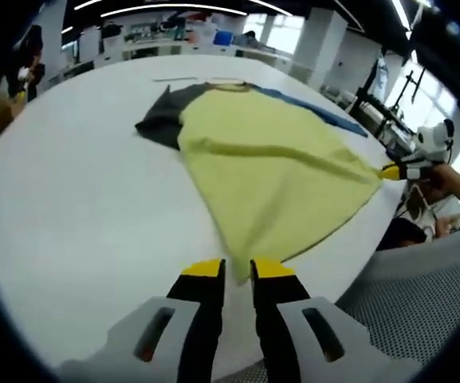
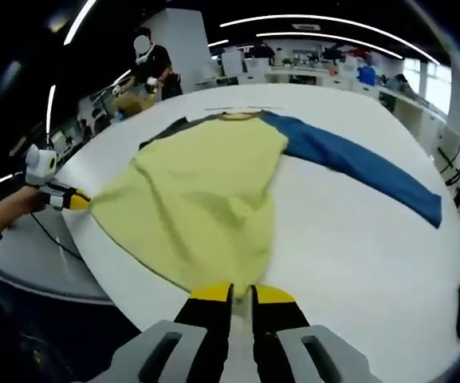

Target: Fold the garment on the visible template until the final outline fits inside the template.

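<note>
hem corners of the shirt sit pinched in both grippers; ahead of the fingers, carry them level toward the collar so the fold lands square.

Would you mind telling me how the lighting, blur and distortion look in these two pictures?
Left gripper view: bright windows at right wash out, the fisheye curves the white table, and the yellow garment hem near the left gripper smears. Right gripper view: ceiling light strips bow into arcs, the blue sleeve looks sharp, and the hem at the right gripper is soft.
</note>
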Motion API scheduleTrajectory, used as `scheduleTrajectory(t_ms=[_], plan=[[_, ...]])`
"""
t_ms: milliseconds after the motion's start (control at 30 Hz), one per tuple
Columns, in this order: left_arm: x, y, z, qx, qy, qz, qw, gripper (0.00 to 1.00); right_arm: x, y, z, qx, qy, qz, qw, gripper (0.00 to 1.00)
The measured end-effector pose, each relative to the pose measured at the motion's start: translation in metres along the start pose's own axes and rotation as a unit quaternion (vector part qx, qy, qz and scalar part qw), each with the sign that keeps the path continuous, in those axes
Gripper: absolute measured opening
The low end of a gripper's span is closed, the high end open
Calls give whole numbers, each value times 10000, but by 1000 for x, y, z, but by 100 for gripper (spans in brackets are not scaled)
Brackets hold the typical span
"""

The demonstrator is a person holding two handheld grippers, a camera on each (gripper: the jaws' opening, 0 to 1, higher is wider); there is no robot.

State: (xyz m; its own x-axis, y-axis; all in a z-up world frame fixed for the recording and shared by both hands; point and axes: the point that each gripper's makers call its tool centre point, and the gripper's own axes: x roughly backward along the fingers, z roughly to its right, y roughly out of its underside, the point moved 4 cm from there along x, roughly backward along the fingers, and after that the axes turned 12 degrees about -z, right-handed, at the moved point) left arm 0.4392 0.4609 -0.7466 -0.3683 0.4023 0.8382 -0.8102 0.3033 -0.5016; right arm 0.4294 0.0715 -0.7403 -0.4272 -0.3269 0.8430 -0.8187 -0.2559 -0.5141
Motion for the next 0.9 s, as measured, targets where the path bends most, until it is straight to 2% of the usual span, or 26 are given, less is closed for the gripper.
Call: scheduleTrajectory(t_ms=[100, 267, 567, 733, 900], plan=[[3, -4, 1, -71, 52, 161, 9998, 20, 3, -5, -1, -6, -71, 119, 9999, 27], [8, -13, 1, -144, -17, 502, 9986, 39, 8, -17, -5, -39, -257, 426, 9988, 49], [19, -33, -6, -265, -122, 1019, 9944, 57, 15, -37, -13, 100, -514, 794, 9955, 85], [26, -47, -13, -334, -253, 1261, 9911, 65, 19, -51, -23, 253, -715, 955, 9925, 98], [30, -60, -19, -404, -302, 1428, 9885, 72, 20, -59, -30, 431, -832, 979, 9908, 99]])
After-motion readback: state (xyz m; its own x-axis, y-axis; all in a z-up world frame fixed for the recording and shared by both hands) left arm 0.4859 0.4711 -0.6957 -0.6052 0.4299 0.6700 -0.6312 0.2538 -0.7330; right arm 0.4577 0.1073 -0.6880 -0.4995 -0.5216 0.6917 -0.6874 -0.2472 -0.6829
